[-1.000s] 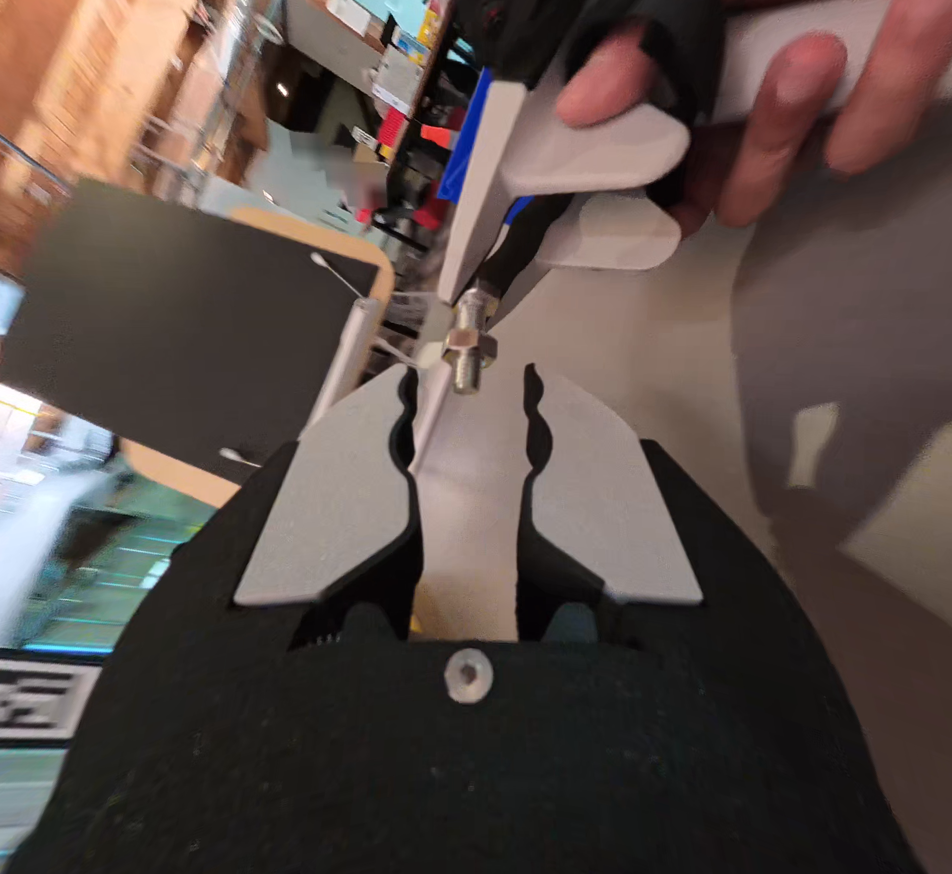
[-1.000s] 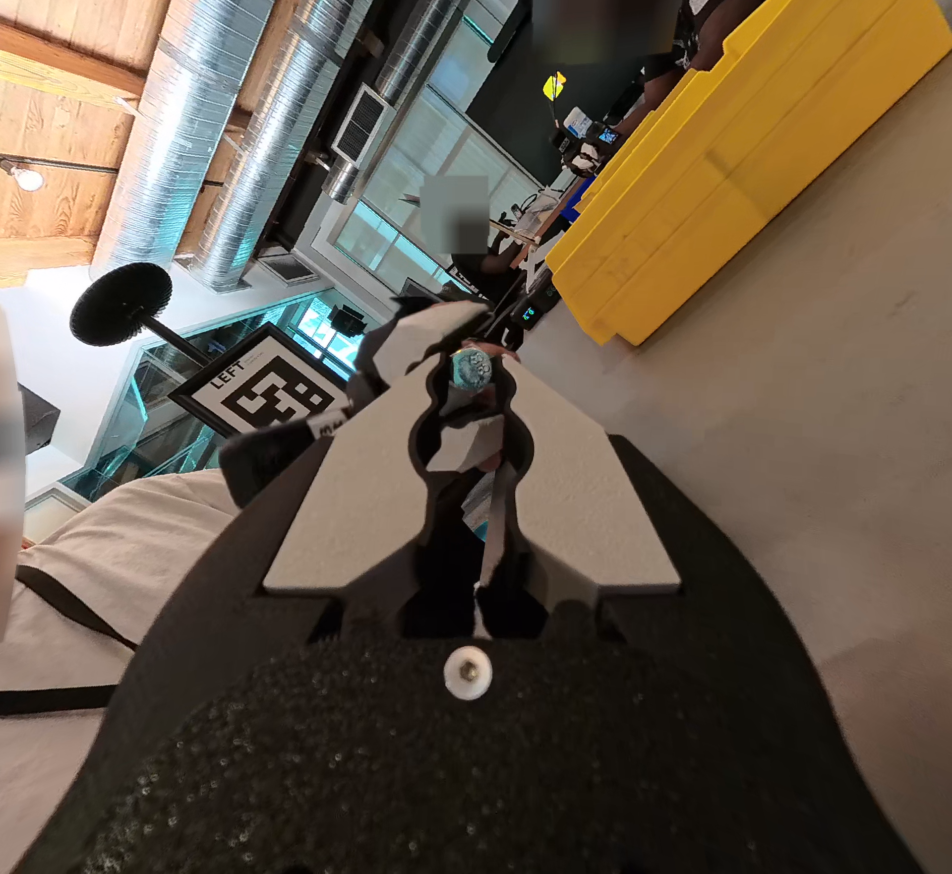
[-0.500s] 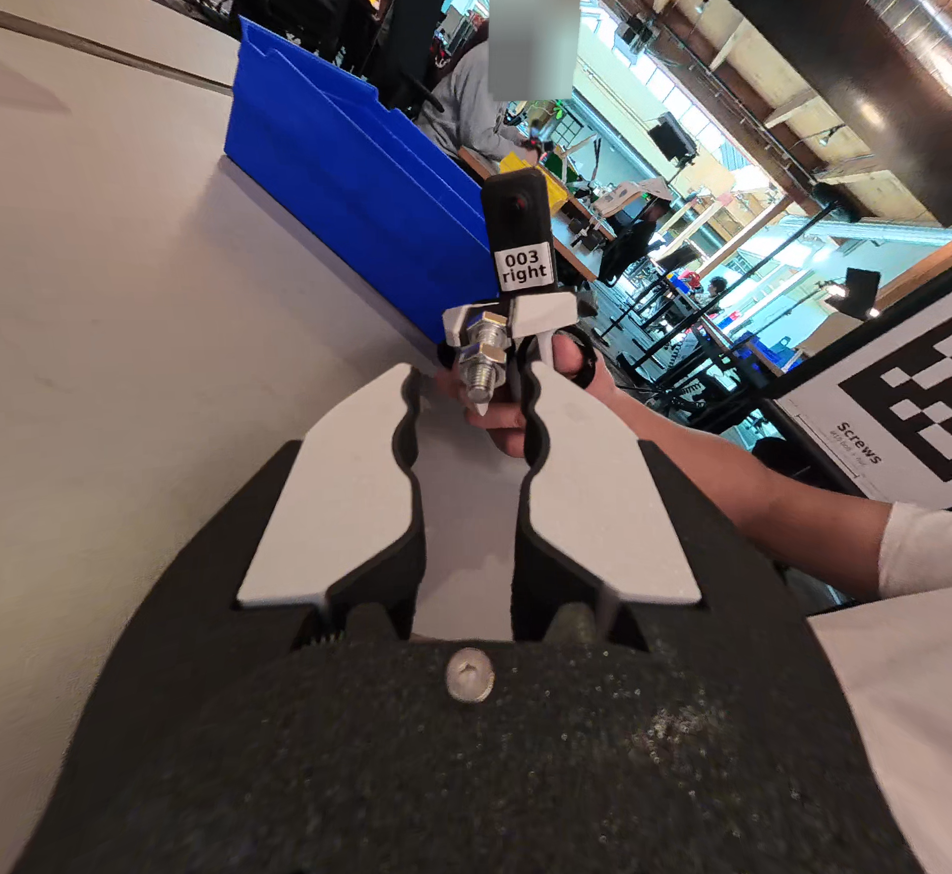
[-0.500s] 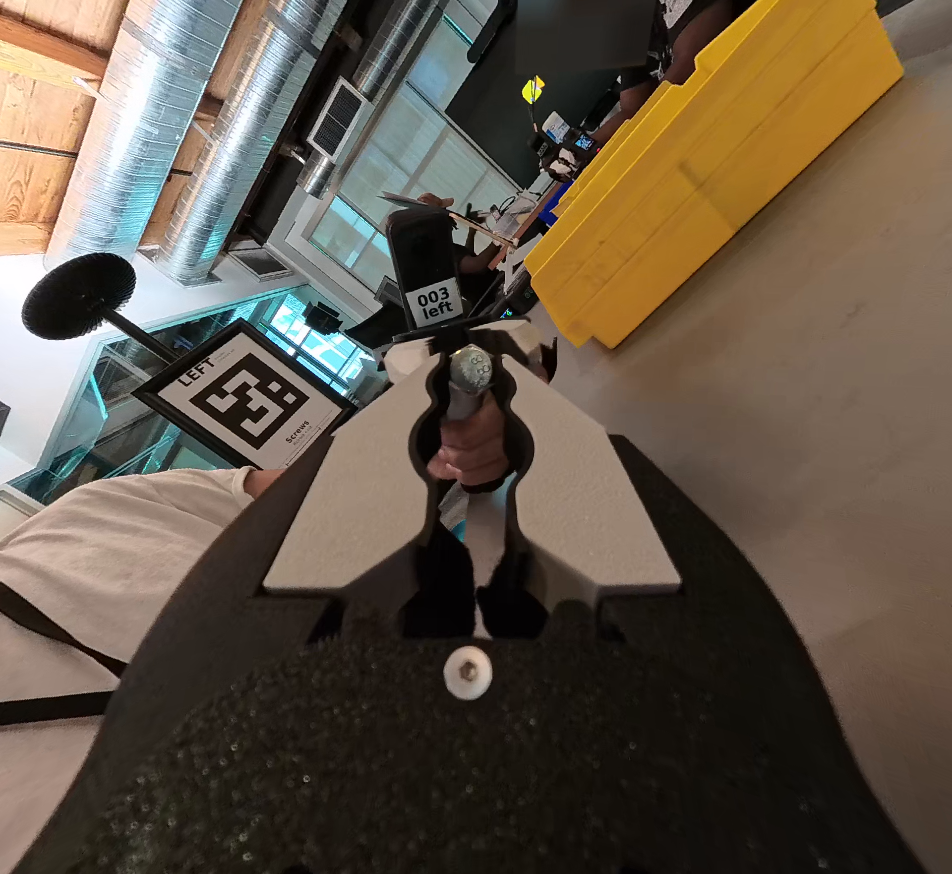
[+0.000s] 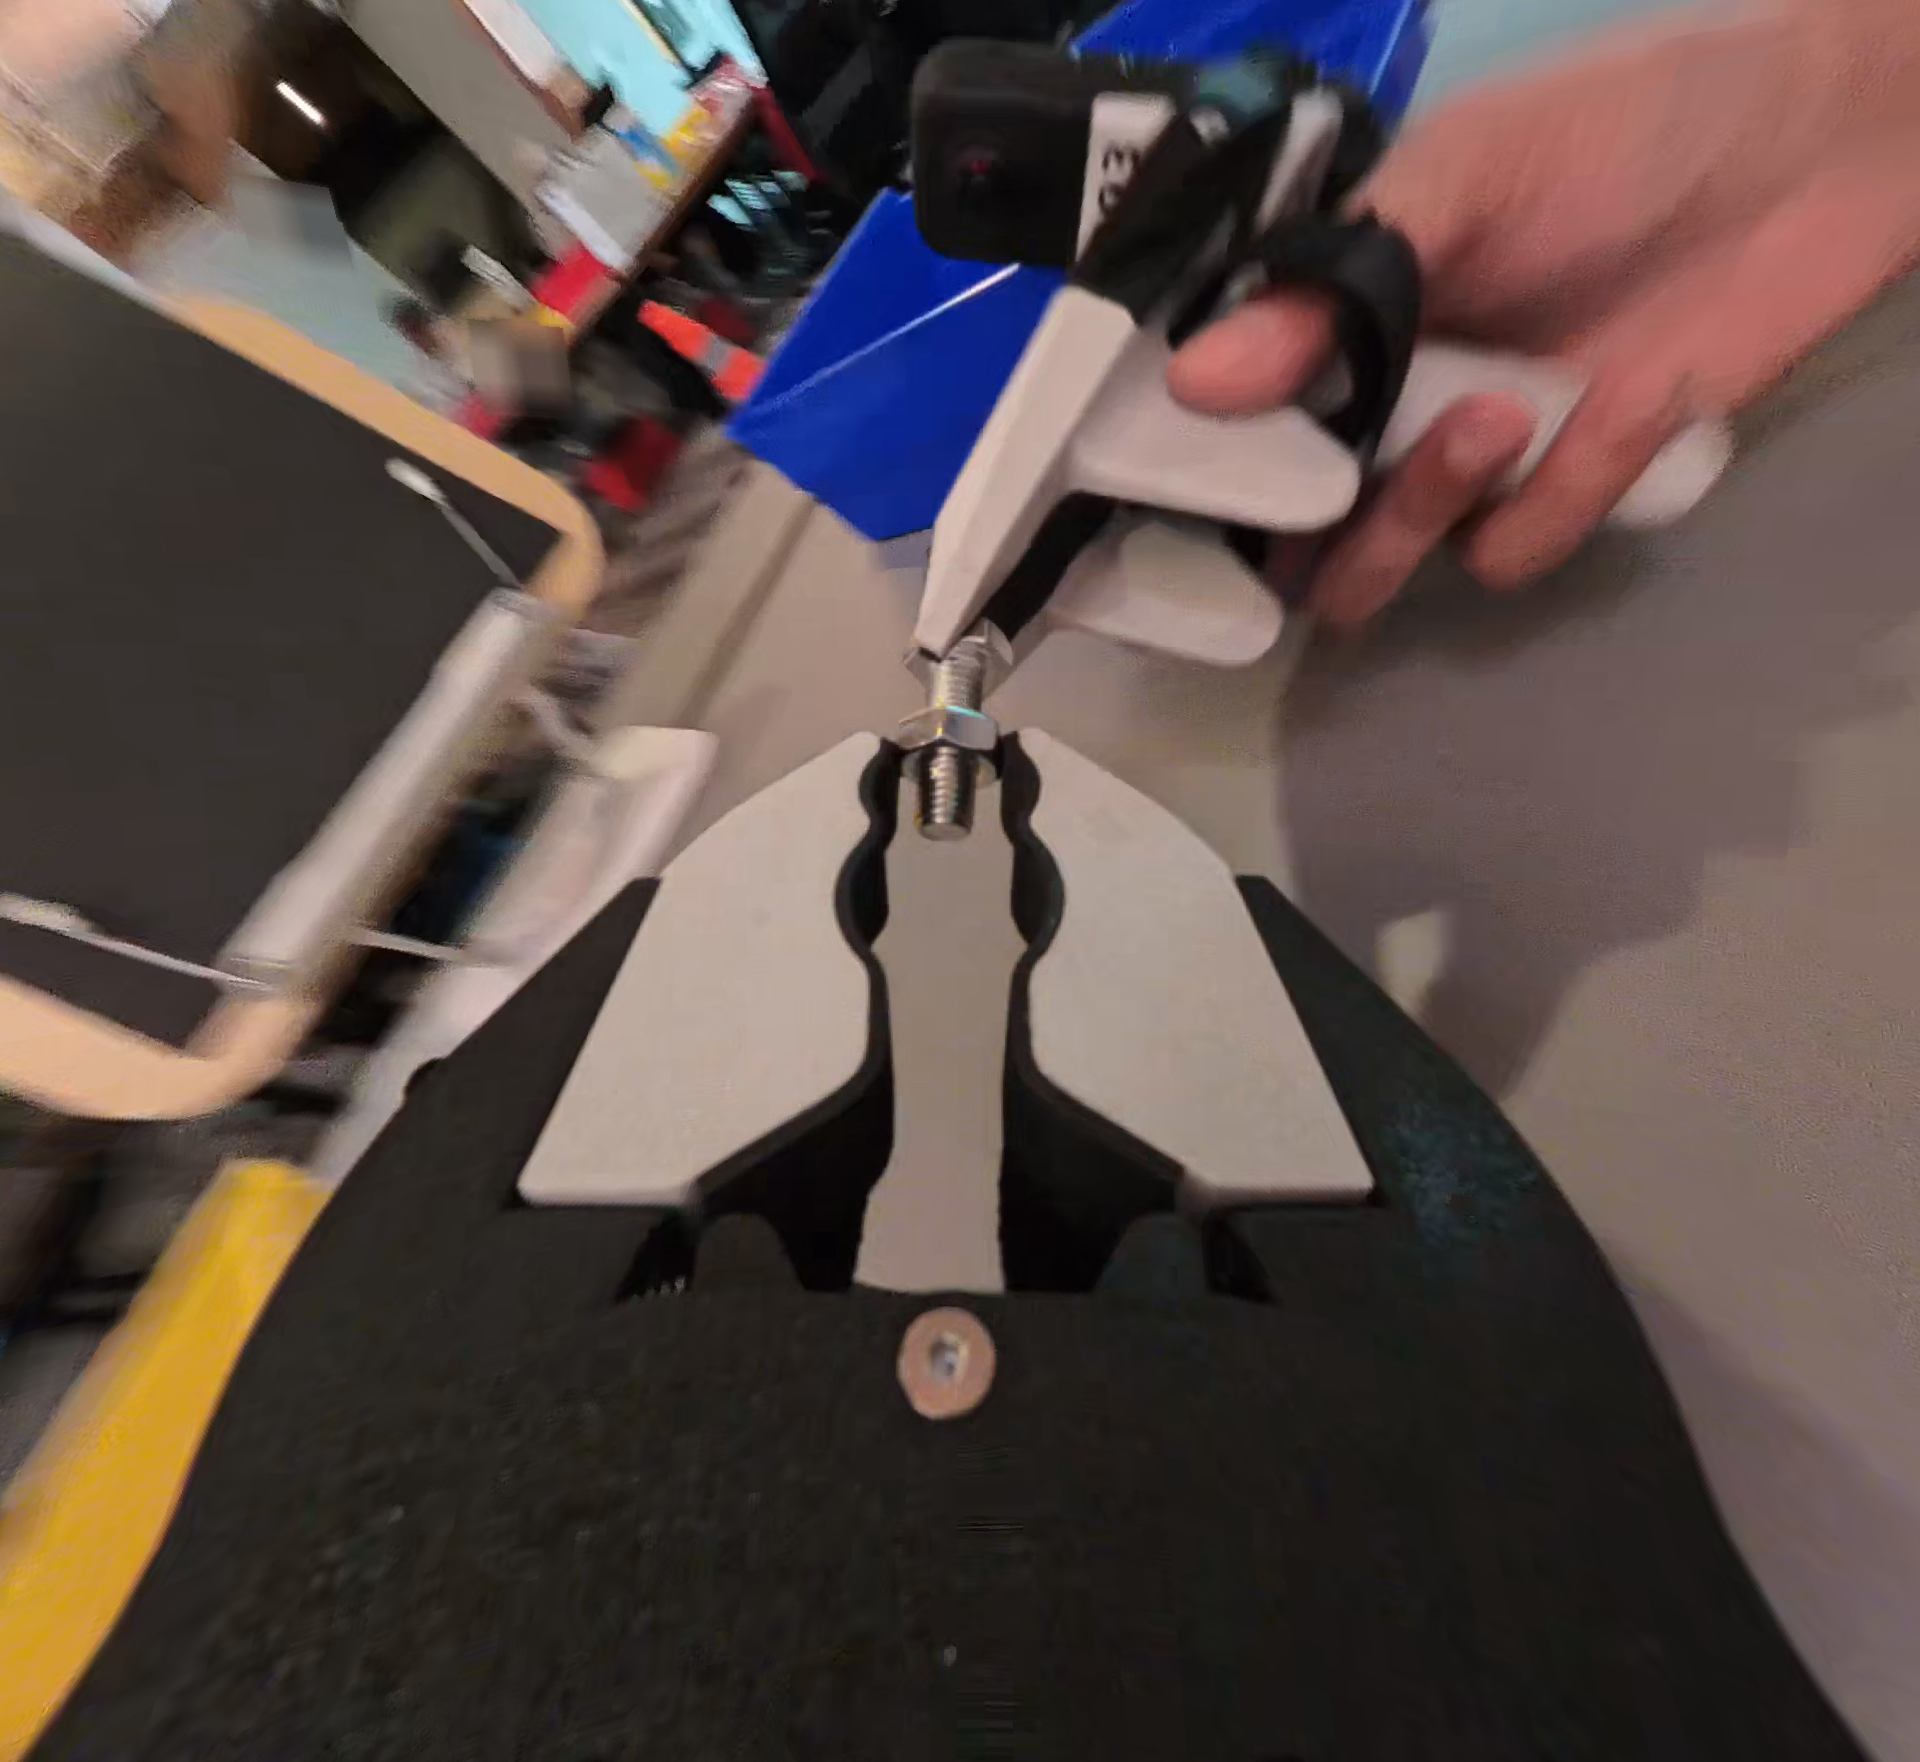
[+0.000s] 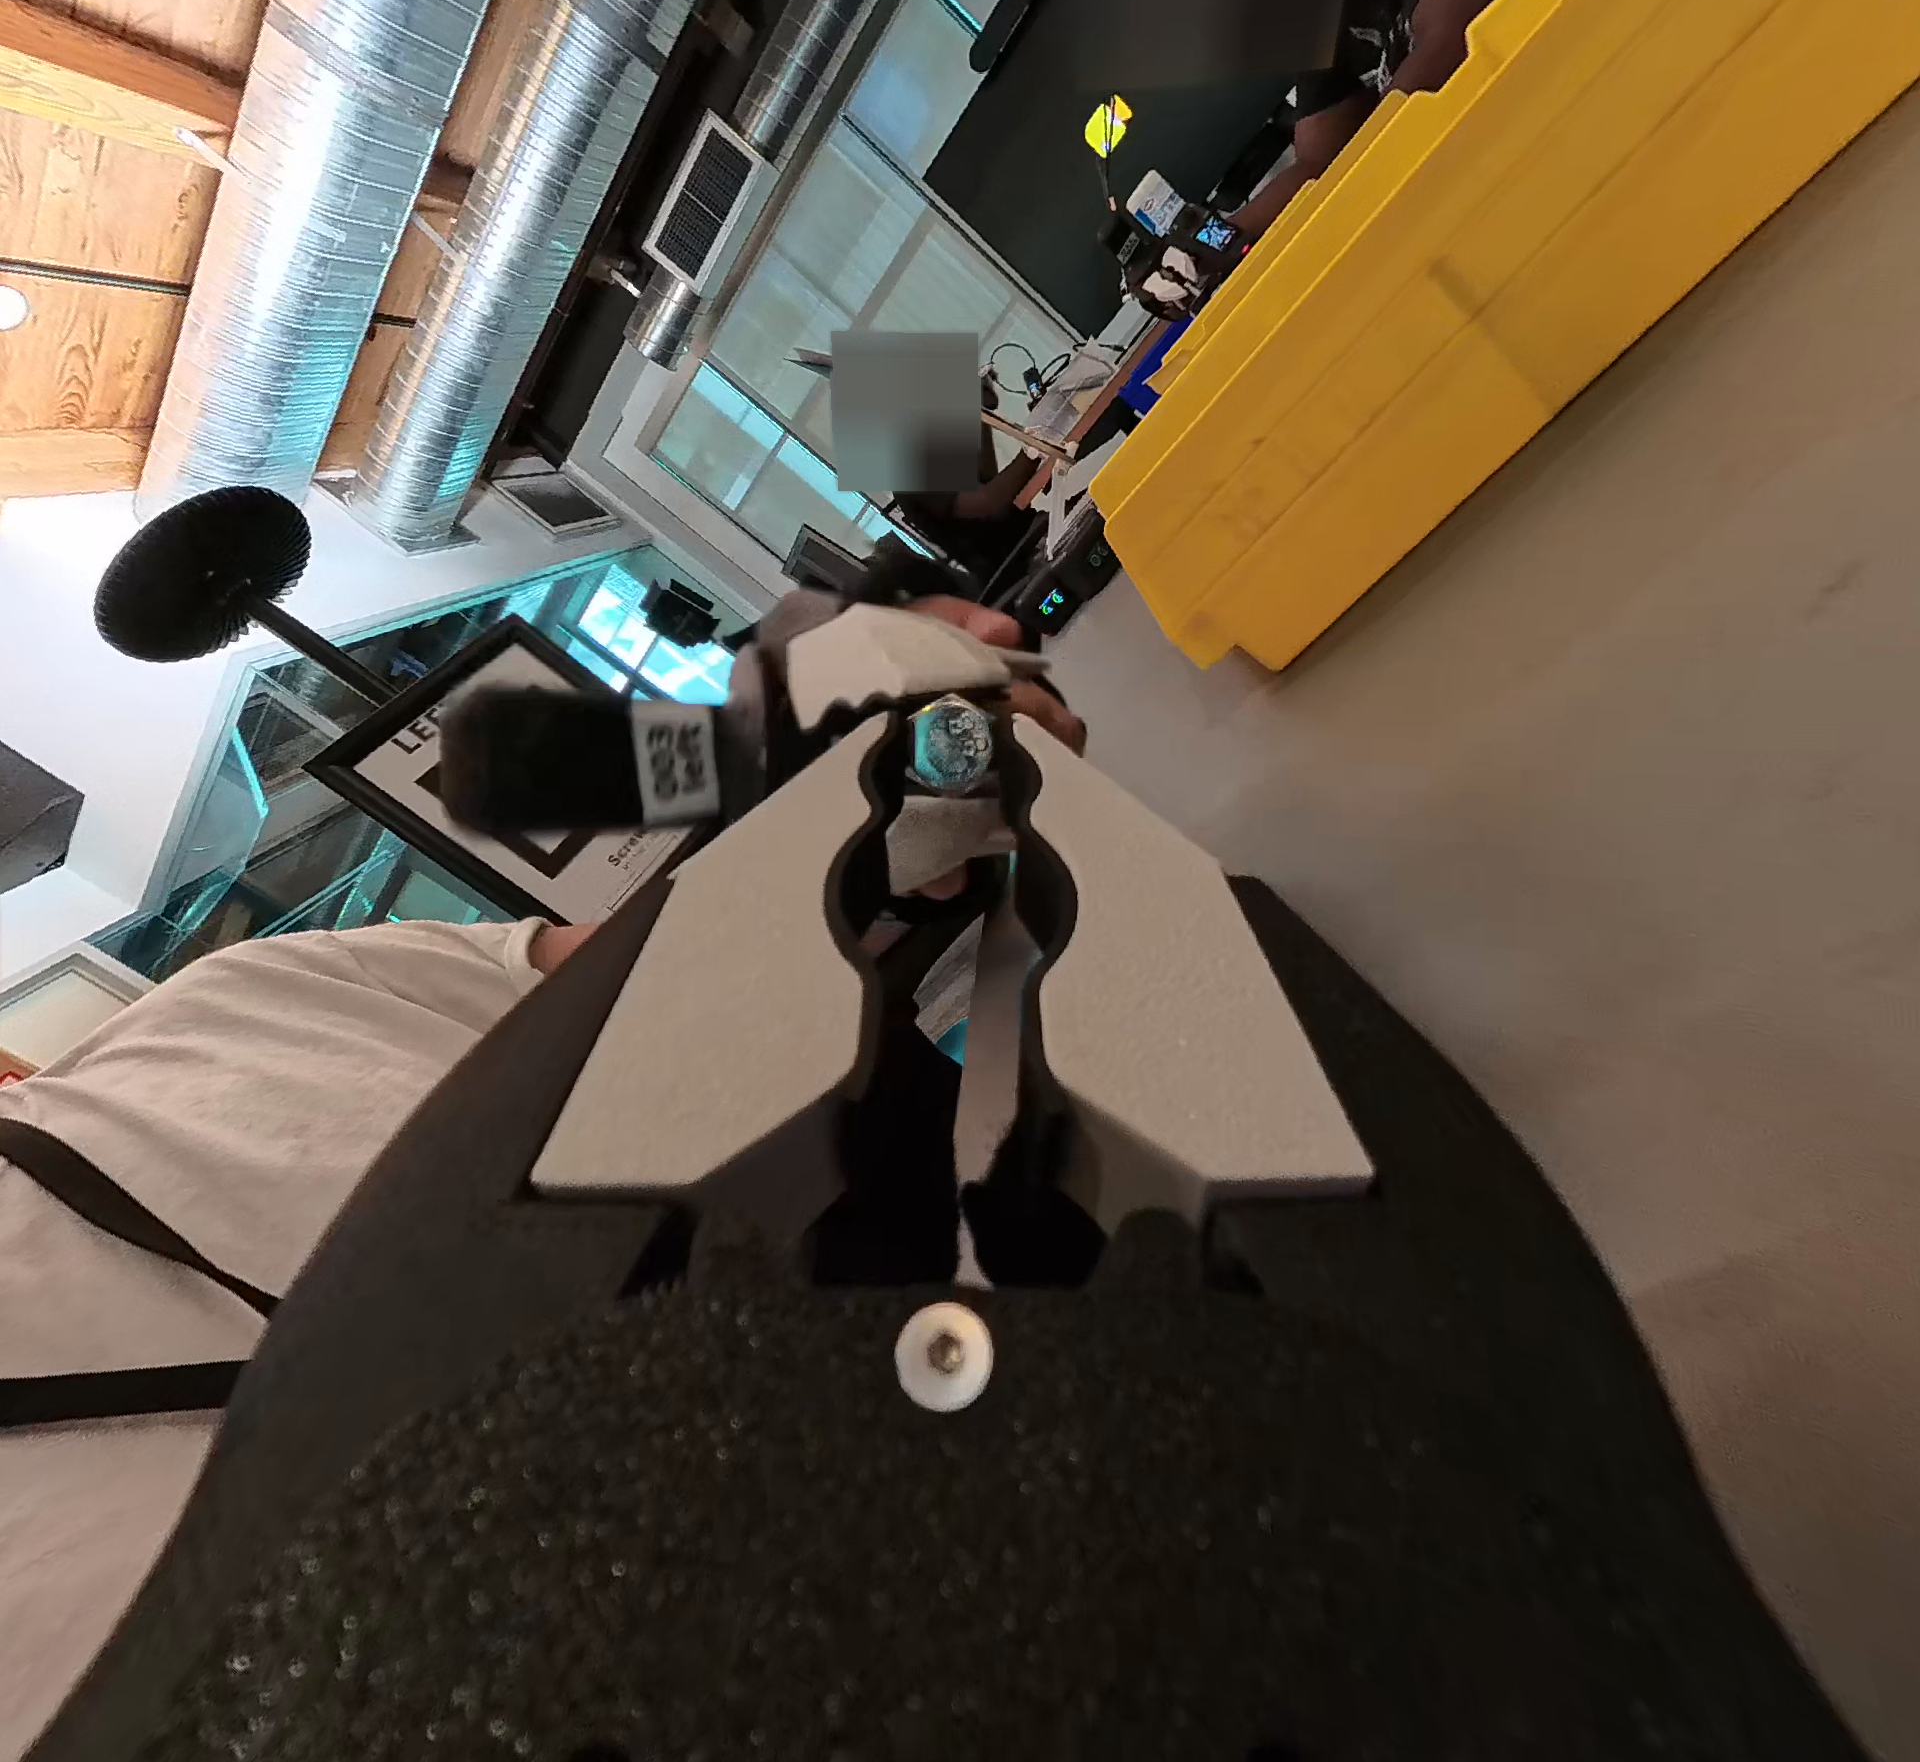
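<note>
Left wrist view: left tongs (image 5: 948,756) pinch the nut (image 5: 948,728) on a bolt (image 5: 951,689) whose head the right tongs (image 6: 948,748) clamp.

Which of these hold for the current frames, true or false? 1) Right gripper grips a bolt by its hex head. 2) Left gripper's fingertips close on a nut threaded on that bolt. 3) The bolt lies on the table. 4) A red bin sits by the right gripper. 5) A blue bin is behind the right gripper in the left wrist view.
1) True: the right gripper is clamped on the bolt at its hex head.
2) True: the left gripper has its fingertips against the nut.
3) False: the bolt is held in the air between the two grippers, above the table.
4) False: the bin there is a yellow bin.
5) True: blue bin.
</note>
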### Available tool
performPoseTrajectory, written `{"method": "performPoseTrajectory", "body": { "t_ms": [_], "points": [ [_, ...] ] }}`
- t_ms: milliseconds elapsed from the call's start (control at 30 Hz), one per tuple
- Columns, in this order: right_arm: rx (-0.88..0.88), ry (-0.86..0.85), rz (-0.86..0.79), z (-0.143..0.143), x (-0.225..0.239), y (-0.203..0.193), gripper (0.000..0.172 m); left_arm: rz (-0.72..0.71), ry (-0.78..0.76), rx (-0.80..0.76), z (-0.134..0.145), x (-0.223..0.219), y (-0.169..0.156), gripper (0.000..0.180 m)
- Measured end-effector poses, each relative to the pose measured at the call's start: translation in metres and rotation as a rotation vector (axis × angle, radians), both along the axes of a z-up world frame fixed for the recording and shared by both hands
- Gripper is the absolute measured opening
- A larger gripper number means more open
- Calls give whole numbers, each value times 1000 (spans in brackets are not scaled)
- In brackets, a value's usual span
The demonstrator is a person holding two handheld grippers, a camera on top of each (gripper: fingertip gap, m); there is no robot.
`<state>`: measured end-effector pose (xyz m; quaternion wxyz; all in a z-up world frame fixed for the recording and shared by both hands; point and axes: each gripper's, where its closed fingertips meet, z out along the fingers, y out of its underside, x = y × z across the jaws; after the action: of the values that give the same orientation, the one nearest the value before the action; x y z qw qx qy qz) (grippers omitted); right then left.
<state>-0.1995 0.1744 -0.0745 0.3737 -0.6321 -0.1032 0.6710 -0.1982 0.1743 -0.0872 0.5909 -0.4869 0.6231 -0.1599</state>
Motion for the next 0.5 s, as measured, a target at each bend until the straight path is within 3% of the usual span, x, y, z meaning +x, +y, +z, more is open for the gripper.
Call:
{"method": "performPoseTrajectory", "body": {
  "t_ms": [100,200,333,500],
  "points": [
    [-3,28,12,4,0,-2,17,105,120,407,6,-2,3,18],
    [-3,24,2,3,3,-1,17,119,141,480,7,2,-4,25],
    [1,25,-16,4,8,1,16,102,69,253,5,1,-9,35],
    [4,18,-44,4,14,5,16,63,-149,-426,9,-3,-3,42]
  ]
}}
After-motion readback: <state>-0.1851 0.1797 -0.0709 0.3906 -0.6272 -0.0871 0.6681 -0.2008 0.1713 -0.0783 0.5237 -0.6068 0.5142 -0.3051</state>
